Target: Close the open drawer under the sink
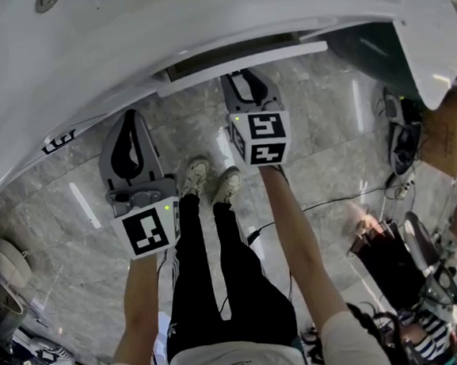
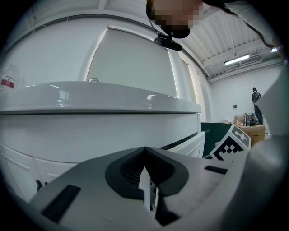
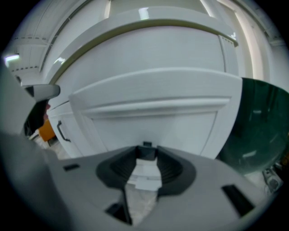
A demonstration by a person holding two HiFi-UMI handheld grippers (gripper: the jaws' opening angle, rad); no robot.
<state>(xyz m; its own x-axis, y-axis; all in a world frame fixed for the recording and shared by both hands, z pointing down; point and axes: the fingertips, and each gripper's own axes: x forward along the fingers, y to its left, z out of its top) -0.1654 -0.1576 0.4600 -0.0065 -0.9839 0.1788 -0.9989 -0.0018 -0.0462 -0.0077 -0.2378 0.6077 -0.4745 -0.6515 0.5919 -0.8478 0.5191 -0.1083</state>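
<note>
**Drawer ajar under the sink, right gripper at its front**

The person is standing before a white sink [image 1: 198, 21], looking steeply down past black trousers and pale shoes [image 1: 211, 179] onto a grey marbled floor [image 1: 71, 199]. Under the sink's rim the drawer [image 1: 242, 65] is standing partly out. Its white front is showing as a long bar with a dark gap behind it.

The right gripper [image 1: 243, 76] is reaching up to that front, its jaws standing apart and holding nothing. In the right gripper view the panelled drawer front is filling the space ahead, and a small dark piece [image 3: 146, 144] is sitting right at the jaw tips. It is probably a fitting on the drawer, though the view is too soft to be sure, and whether the tips are touching the front cannot be told.

The left gripper [image 1: 132, 116] is hanging to the left of the right one, below the sink's rim and apart from the drawer. Its jaws are lying together with only a thin slit between the pads — nothing is caught in them. In the left gripper view the sink's edge is running across above, and the drawer's corner is jutting out at the right, beside the marker cube [image 2: 231, 146] of the right gripper.
</note>
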